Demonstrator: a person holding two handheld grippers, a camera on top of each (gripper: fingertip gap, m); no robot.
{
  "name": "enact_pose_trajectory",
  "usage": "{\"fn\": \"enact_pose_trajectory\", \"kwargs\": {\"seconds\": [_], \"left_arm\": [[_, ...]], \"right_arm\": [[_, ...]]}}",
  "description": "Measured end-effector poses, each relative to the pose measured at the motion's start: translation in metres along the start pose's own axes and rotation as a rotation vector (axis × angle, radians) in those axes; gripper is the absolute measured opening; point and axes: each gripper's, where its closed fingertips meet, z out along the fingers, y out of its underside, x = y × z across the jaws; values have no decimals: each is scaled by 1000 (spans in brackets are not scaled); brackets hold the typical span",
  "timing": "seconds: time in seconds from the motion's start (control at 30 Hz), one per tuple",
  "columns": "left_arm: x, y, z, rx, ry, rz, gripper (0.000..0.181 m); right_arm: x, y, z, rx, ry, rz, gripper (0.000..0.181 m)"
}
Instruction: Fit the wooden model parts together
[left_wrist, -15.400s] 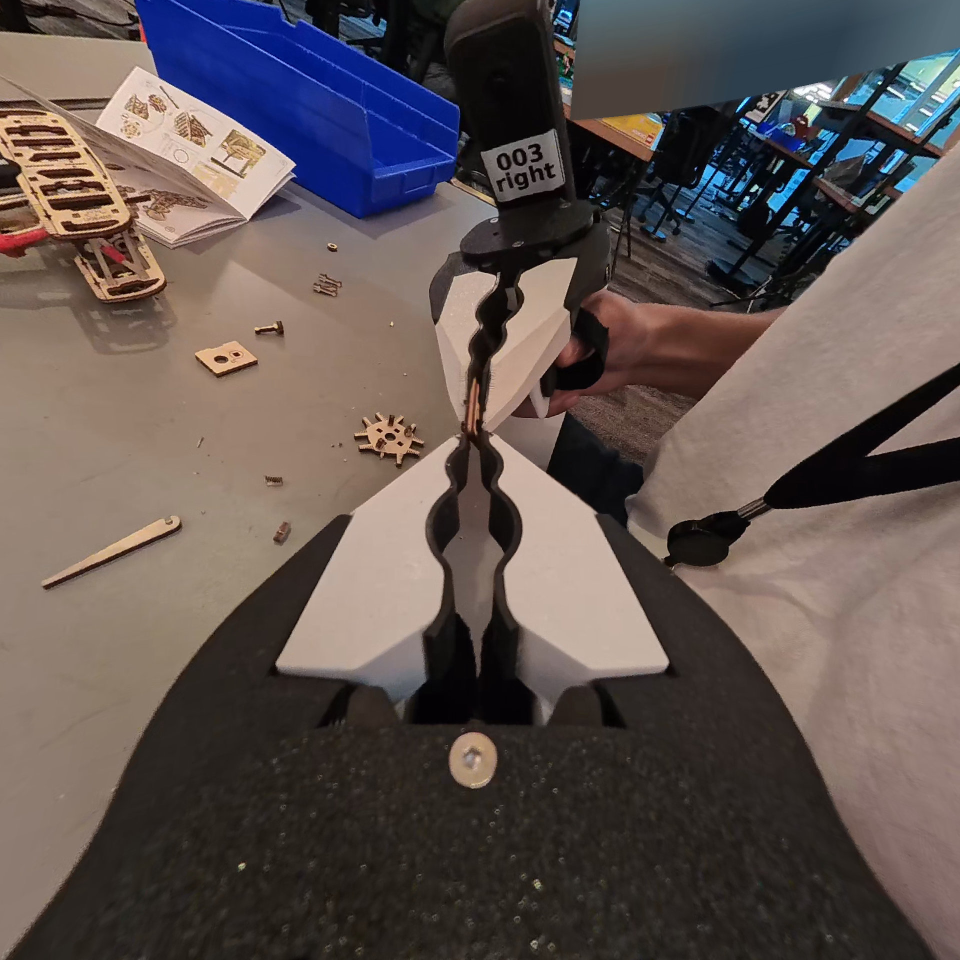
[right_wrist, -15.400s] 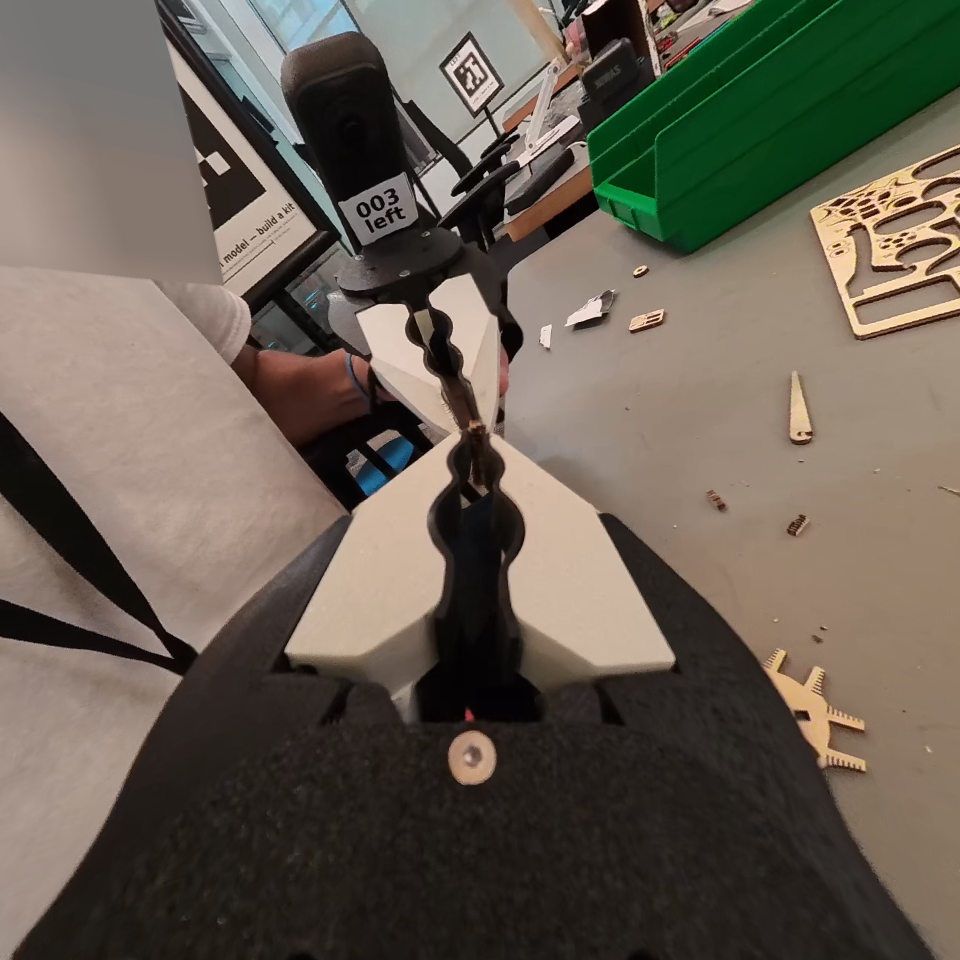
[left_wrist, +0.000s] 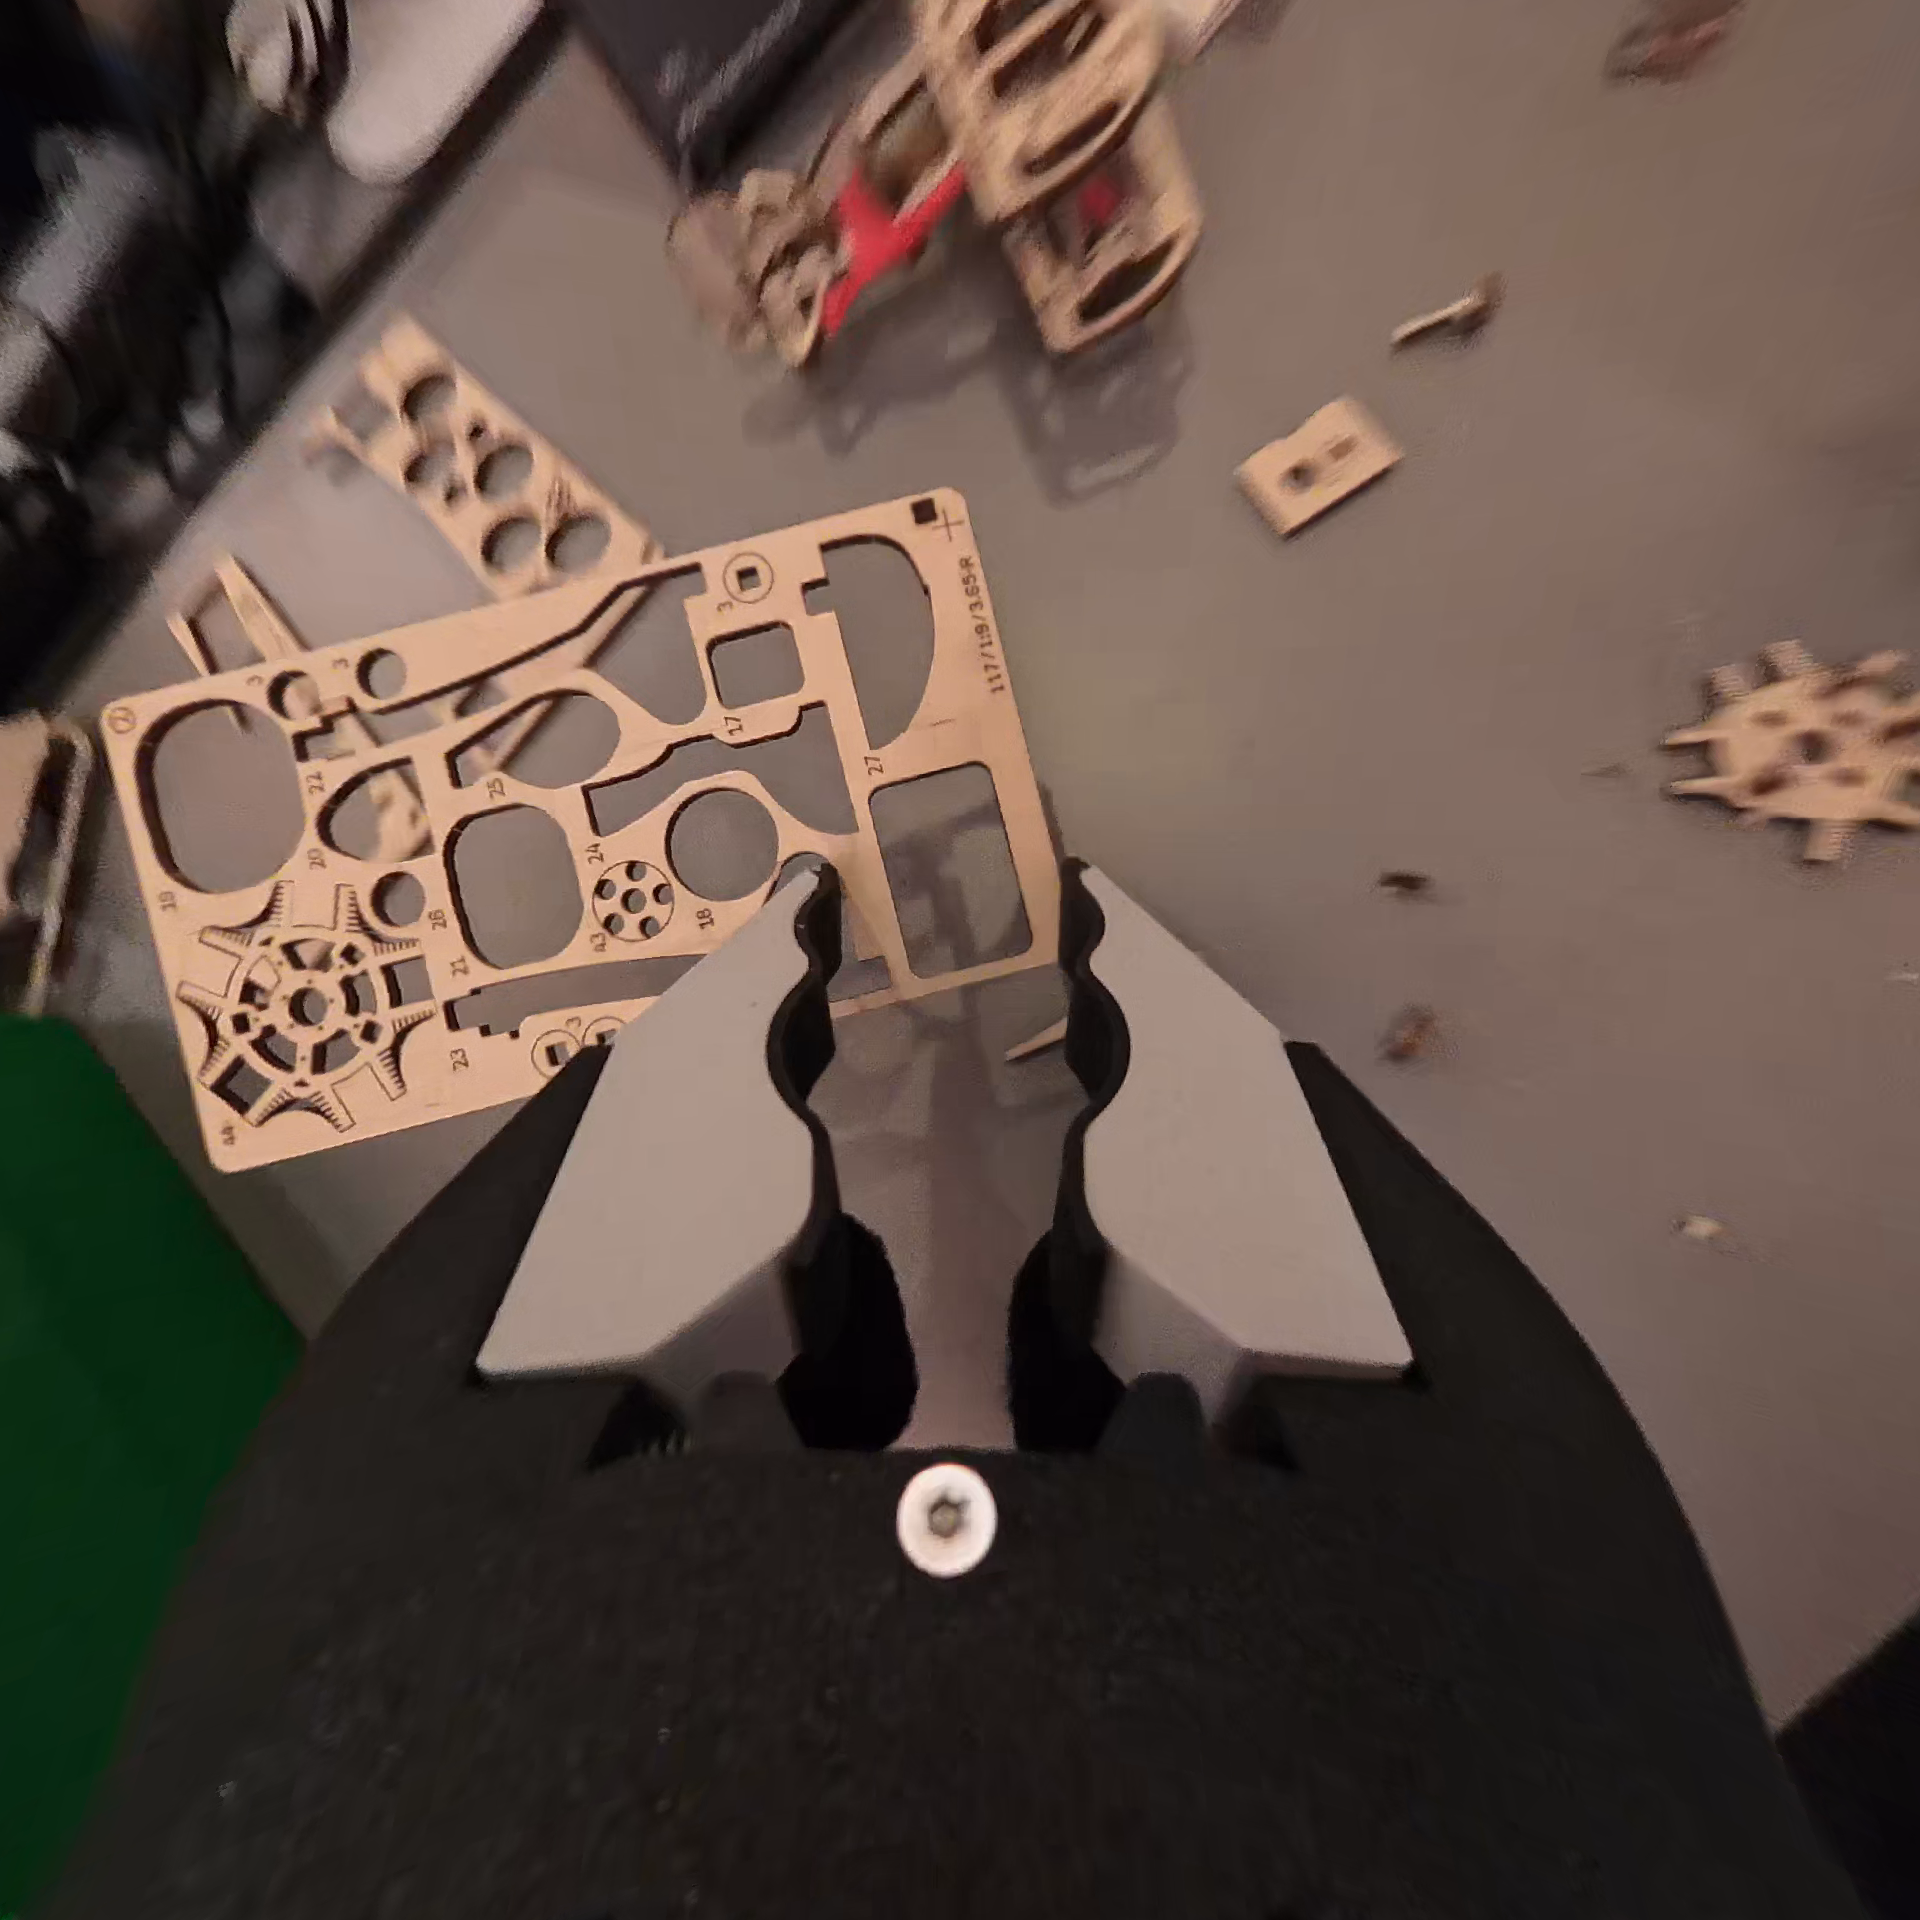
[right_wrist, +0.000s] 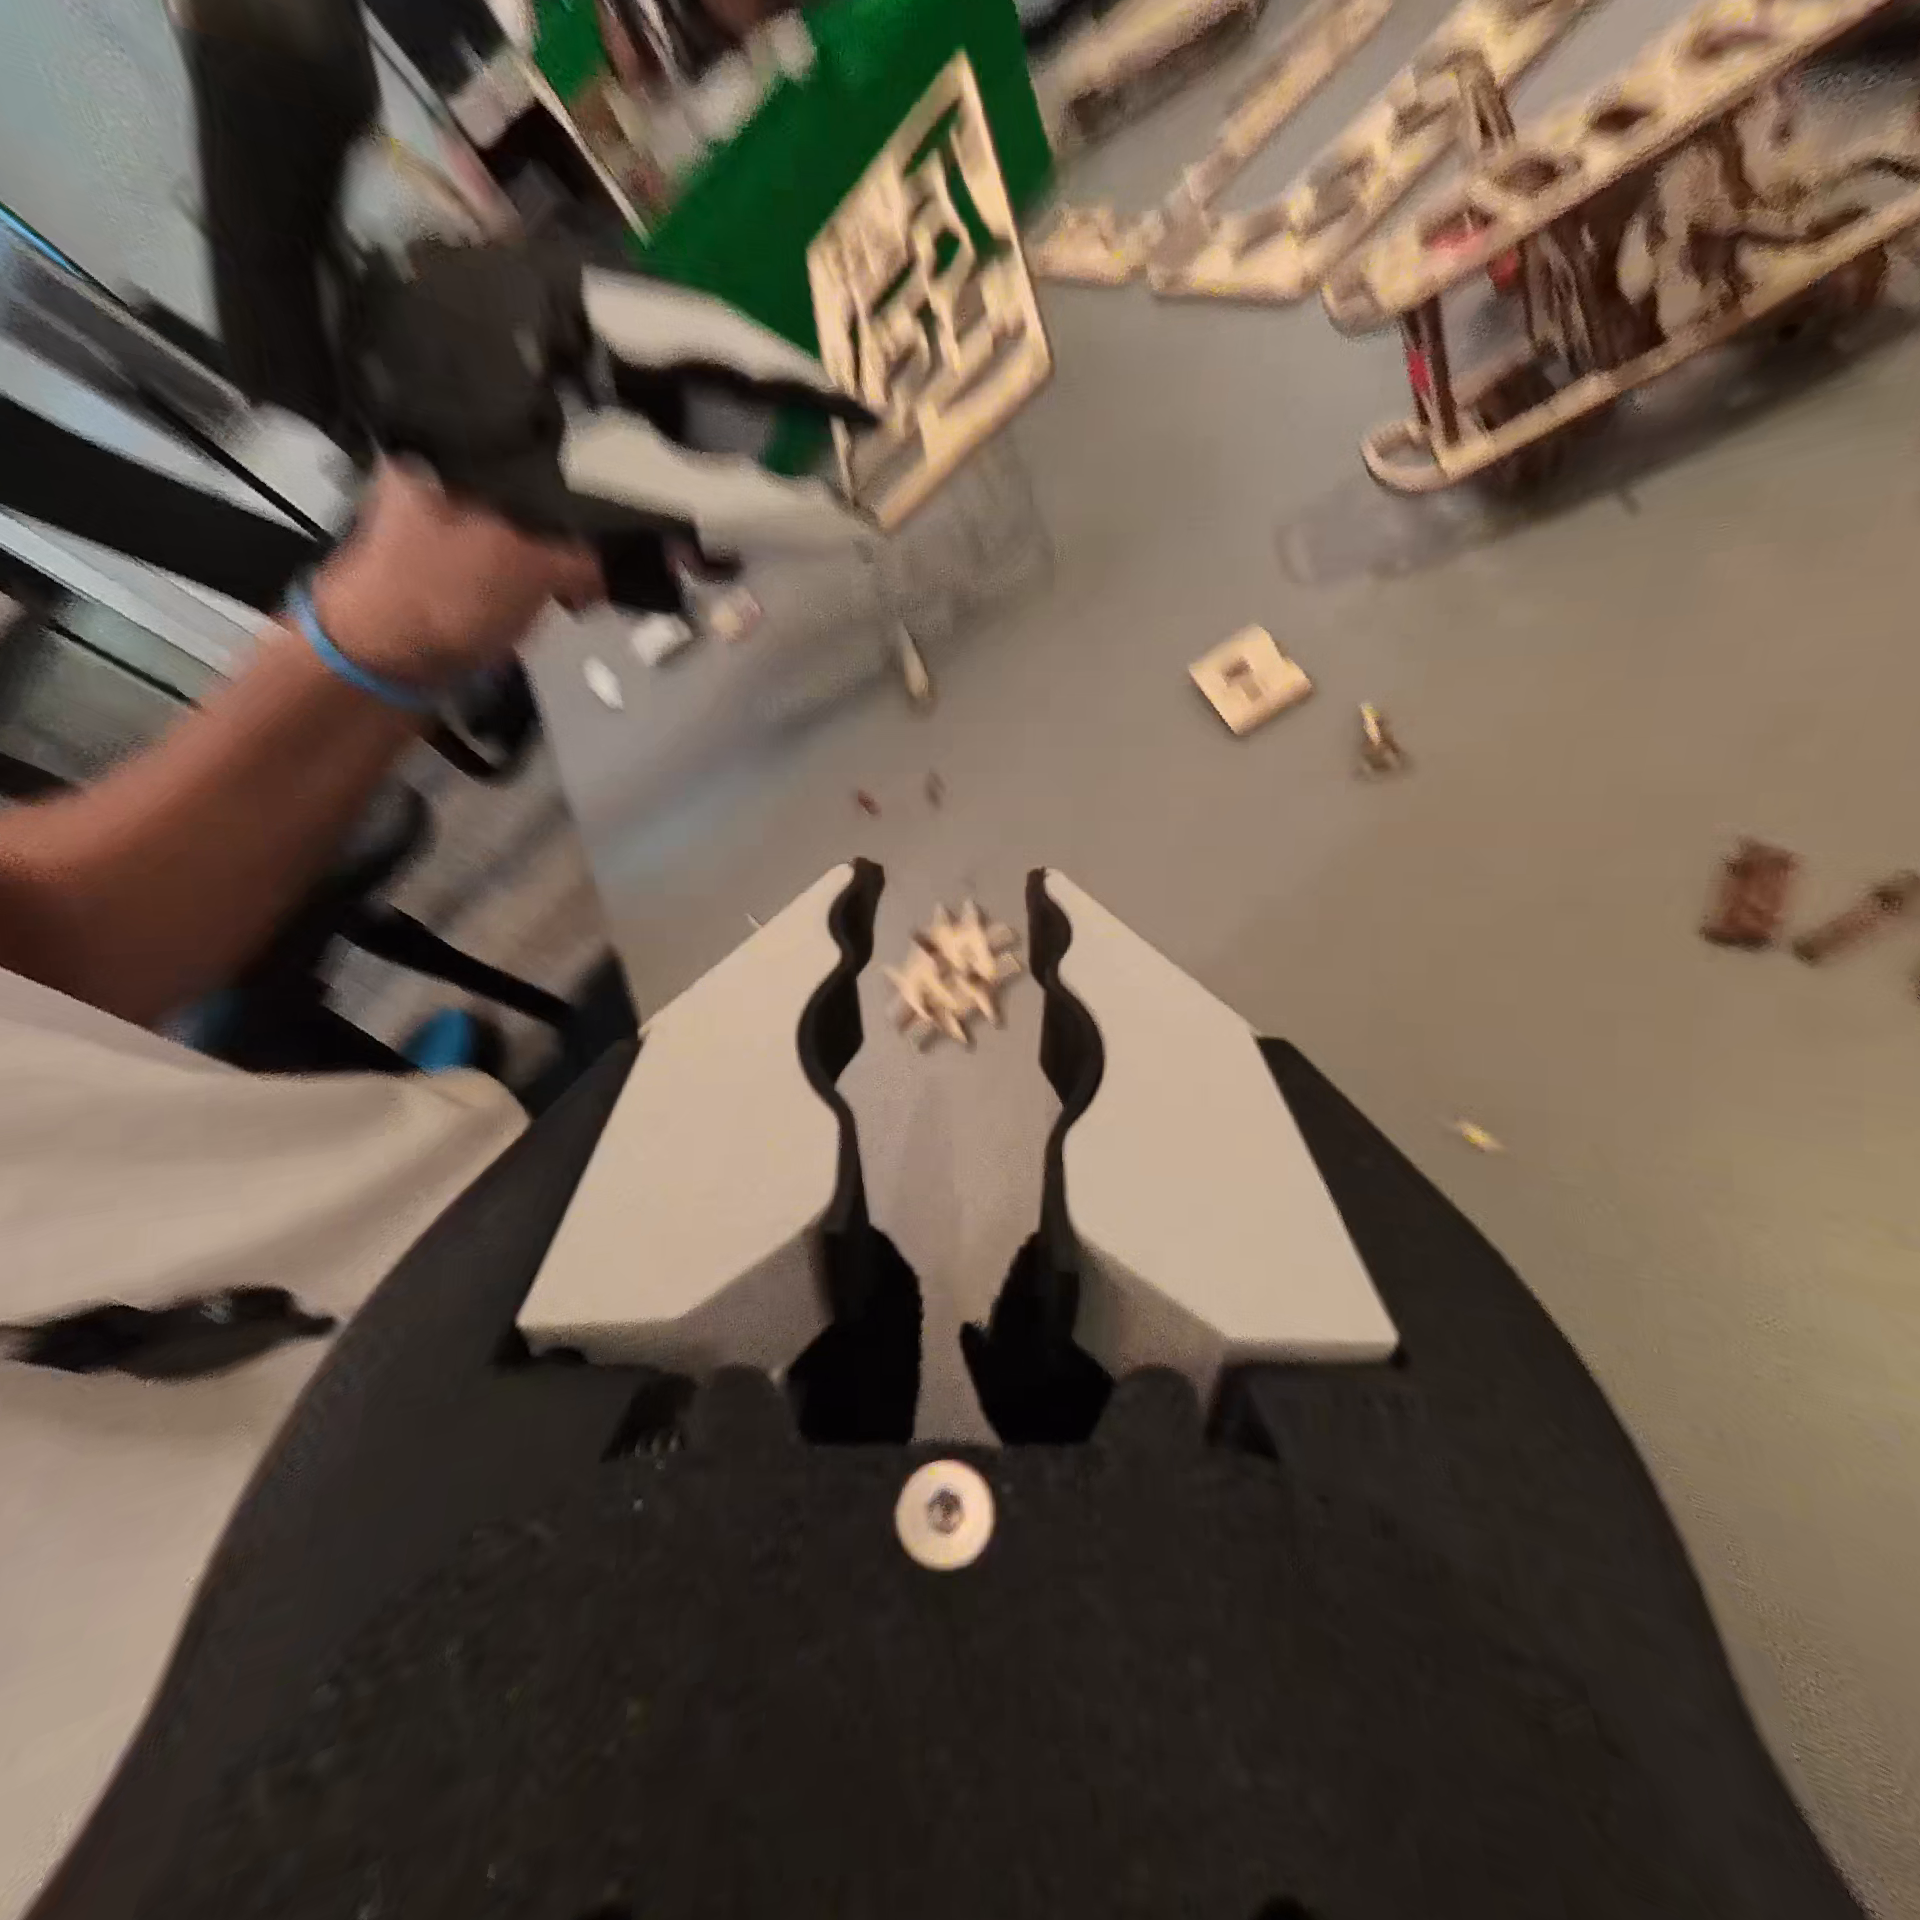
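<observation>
My left gripper (left_wrist: 951, 883) is open, with the lower right corner of a laser-cut wooden parts sheet (left_wrist: 582, 810) just past its fingertips. In the right wrist view the left gripper (right_wrist: 831, 416) is at the upper left, and the sheet (right_wrist: 925, 301) stands tilted off the table at its tips. I cannot tell whether they touch. My right gripper (right_wrist: 951, 878) is open and empty, with a small wooden star gear (right_wrist: 951, 982) lying on the table between its fingers. The gear also shows in the left wrist view (left_wrist: 1808, 769).
A part-built wooden biplane model (left_wrist: 966, 187) stands at the back and also shows in the right wrist view (right_wrist: 1610, 260). A small square wooden plate (right_wrist: 1247, 677), a screw (left_wrist: 1444, 317) and wood scraps lie about. A green bin (right_wrist: 831, 156) is behind the sheet. A person's forearm (right_wrist: 208, 748) is at the left. Some 20 centimetres of space lies between my two pairs of fingers. The left gripper is farther from the screw (left_wrist: 1444, 317), some 20 centimetres, than the right, some 11 centimetres. My right wrist view (right_wrist: 1379, 744) looks at it from another angle.
Earlier both grippers were shut, tip to tip, on a small part off the table edge. Now they are apart and open, the left at the parts sheet, the right over the star gear.
</observation>
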Motion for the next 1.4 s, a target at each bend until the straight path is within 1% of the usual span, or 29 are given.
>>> {"fn": "enact_pose_trajectory", "kwargs": {"seconds": [0.07, 0.17, 0.23, 0.33, 0.37, 0.4, 0.43, 0.5, 0.53, 0.63, 0.7, 0.77, 0.83, 0.9, 0.93, 0.97, 1.0, 1.03, 1.07, 1.1, 1.13, 1.17, 1.2, 1.27, 1.3, 1.33, 1.37, 1.4], "left_arm": [[27, -21, -18, 107, 36, 57, 40], [72, -46, -43, 255, 97, 150, 40], [92, -56, -56, 326, 98, 234, 40], [110, -58, -67, 376, 89, 333, 40], [116, -58, -69, 391, 91, 358, 40], [121, -58, -72, 404, 95, 378, 40], [125, -57, -74, 410, 99, 392, 40], [129, -58, -77, 422, 89, 399, 42], [129, -58, -78, 425, 86, 382, 43], [126, -63, -88, 480, 110, 233, 48], [121, -67, -96, 515, 180, 60, 48], [113, -69, -97, 538, 264, -158, 50], [108, -70, -94, 554, 398, -398, 58], [112, -78, -98, 604, 634, -638, 67], [114, -82, -99, 619, 746, -726, 66], [116, -83, -98, 614, 816, -774, 65], [118, -84, -96, 608, 854, -787, 62], [121, -86, -98, 614, 882, -779, 53], [124, -89, -101, 624, 904, -757, 42], [126, -90, -103, 631, 908, -737, 23], [125, -90, -103, 636, 897, -729, 10], [126, -91, -107, 650, 912, -727, 1], [127, -91, -110, 648, 945, -734, 0], [129, -87, -109, 629, 955, -747, 0], [130, -86, -110, 629, 967, -758, 0], [130, -86, -109, 622, 987, -781, 0], [131, -85, -108, 617, 1002, -803, 1], [132, -85, -108, 617, 1021, -816, 0]], "right_arm": [[-12, -22, 5, 97, -78, 48, 31], [-20, -38, 18, 150, -155, 130, 35], [-36, -43, 23, 175, -268, 195, 36], [-59, -46, 27, 201, -406, 282, 32], [-66, -44, 28, 202, -431, 295, 30], [-70, -42, 29, 196, -443, 303, 23], [-74, -40, 29, 192, -446, 296, 6], [-69, -36, 30, 201, -384, 294, 1], [-70, -36, 28, 206, -386, 301, 1], [-60, -37, 22, 244, -349, 341, 1], [-59, -38, 18, 261, -377, 379, 2], [-62, -44, 13, 313, -419, 410, 2], [-67, -50, 10, 350, -458, 427, 1], [-71, -49, 13, 342, -466, 417, 1], [-75, -47, 15, 325, -474, 408, 1], [-81, -45, 18, 310, -488, 396, 1], [-86, -44, 20, 295, -499, 384, 1], [-91, -42, 23, 280, -502, 369, 1], [-95, -39, 26, 258, -501, 353, 1], [-99, -35, 29, 233, -499, 334, 1], [-103, -32, 31, 210, -502, 315, 1], [-106, -30, 32, 193, -512, 304, 2], [-107, -29, 32, 186, -513, 296, 2], [-105, -27, 33, 168, -479, 259, 3], [-104, -29, 32, 181, -470, 237, 3], [-104, -36, 28, 225, -475, 245, 7], [-103, -44, 24, 268, -496, 275, 17], [-102, -47, 22, 279, -513, 319, 14]]}}
